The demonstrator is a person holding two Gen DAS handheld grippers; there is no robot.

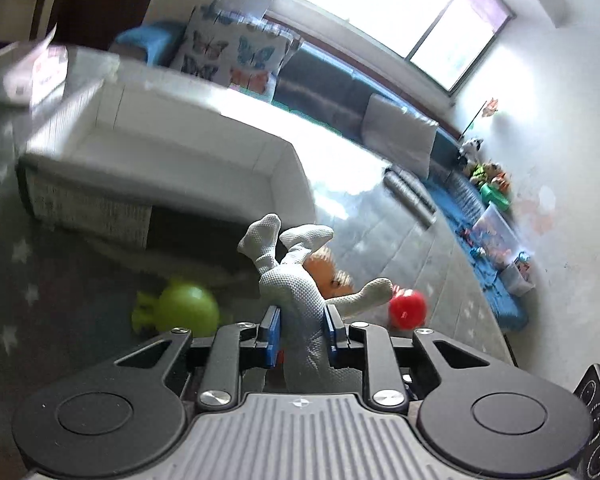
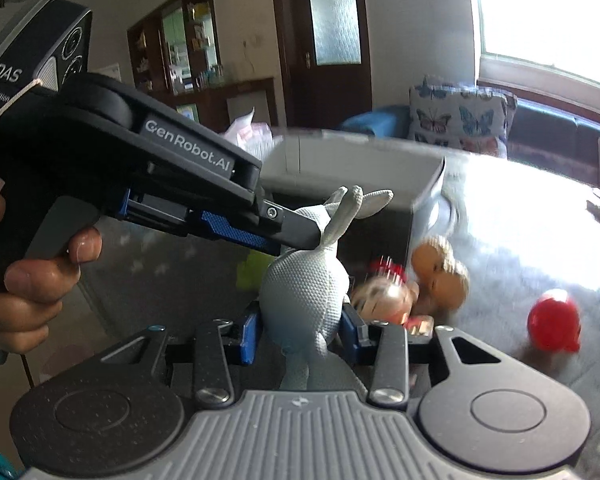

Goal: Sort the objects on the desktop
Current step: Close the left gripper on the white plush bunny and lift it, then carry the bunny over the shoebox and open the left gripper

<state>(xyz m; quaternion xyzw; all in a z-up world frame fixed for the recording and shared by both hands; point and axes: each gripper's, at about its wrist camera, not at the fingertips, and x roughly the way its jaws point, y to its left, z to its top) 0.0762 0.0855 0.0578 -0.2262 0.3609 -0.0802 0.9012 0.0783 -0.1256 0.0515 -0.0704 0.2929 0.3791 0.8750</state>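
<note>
Left wrist view: both grippers, left (image 1: 302, 320) and right (image 2: 300, 330), have jaws clenched on the grey doll (image 1: 296, 280), held above the counter. Next, I think, comes dropping it into the white box (image 1: 160, 160).

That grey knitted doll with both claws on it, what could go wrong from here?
Three risks, as far as I can judge:
1. The left gripper and right gripper both pinch the grey knitted fabric doll; pulling apart could stretch or tear it.
2. If one lets go, the doll's head may swing.
3. The red round plastic toy and green round plastic toy lie near below; a dropped doll might knock them.
</note>
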